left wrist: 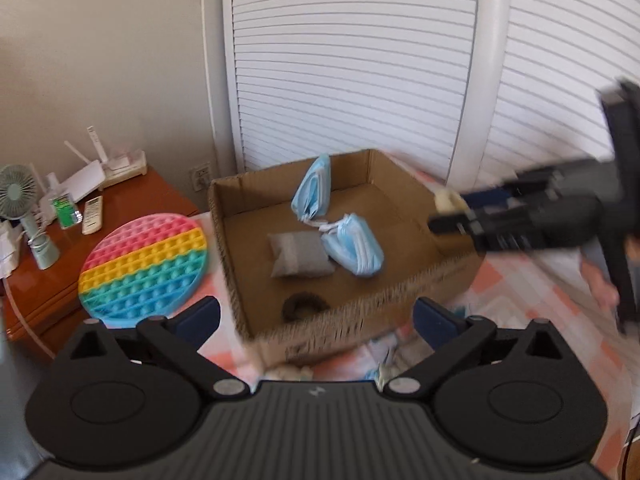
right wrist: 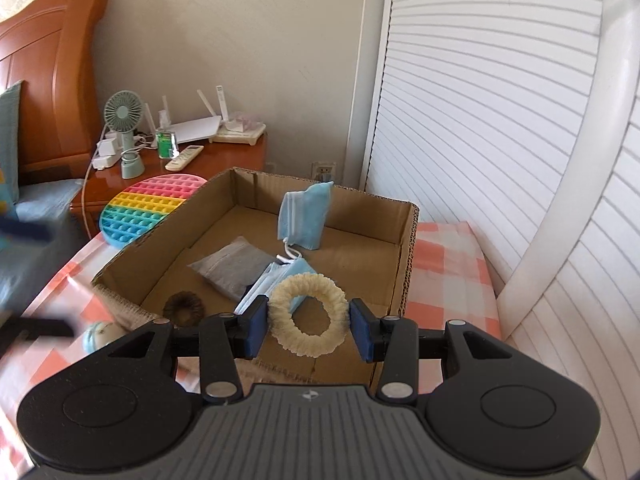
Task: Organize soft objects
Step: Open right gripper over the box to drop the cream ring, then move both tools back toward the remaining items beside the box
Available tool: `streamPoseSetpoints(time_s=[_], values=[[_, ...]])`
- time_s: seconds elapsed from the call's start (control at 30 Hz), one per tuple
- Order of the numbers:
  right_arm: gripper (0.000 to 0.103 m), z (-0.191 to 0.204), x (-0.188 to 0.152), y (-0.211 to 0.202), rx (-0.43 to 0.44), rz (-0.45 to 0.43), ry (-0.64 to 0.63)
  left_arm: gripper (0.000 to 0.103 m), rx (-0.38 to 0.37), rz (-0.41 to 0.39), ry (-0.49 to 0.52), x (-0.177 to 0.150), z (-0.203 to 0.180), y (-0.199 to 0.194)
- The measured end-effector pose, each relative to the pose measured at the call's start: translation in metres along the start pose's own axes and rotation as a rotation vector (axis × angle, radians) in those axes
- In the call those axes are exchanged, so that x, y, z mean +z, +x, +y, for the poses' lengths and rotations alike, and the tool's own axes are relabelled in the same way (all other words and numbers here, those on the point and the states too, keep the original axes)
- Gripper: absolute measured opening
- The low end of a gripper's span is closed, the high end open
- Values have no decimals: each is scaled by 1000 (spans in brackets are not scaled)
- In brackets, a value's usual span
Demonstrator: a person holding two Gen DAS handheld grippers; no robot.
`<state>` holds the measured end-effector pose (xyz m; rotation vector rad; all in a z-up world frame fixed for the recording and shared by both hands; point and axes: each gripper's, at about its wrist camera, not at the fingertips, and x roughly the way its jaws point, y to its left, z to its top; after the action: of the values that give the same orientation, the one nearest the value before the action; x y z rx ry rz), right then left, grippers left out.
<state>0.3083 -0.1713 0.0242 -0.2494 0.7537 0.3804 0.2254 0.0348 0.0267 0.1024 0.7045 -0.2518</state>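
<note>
My right gripper (right wrist: 307, 332) hangs over the near edge of the open brown cardboard box (right wrist: 406, 248), its jaws parted around the cream fuzzy ring-shaped scrunchie (right wrist: 308, 320); whether the pads touch it I cannot tell. I judge this a drop into the box, beside the folded blue face masks (right wrist: 306, 216), grey fabric pouch (right wrist: 234, 266) and dark scrunchie (right wrist: 184, 308). My left gripper (left wrist: 316, 316) waits wide open, empty.

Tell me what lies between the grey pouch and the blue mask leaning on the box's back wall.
In the left wrist view, only bare cardboard floor separates the grey pouch from the leaning mask; its white ear loops trail down beside that stretch.
</note>
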Motion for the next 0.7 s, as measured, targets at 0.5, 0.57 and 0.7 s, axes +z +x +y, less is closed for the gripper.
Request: streamPoseSetpoints(time_s=[0.5, 0.57, 0.7], values=[[95, -9, 54, 67, -46, 21, 64, 102, 113, 47, -86, -77, -5, -35], [103, -6, 51, 59, -49, 1, 61, 102, 120, 60, -104, -82, -3, -34], [103, 1, 43, 38, -50, -9, 51, 102, 134, 62, -118, -89, 1, -37]])
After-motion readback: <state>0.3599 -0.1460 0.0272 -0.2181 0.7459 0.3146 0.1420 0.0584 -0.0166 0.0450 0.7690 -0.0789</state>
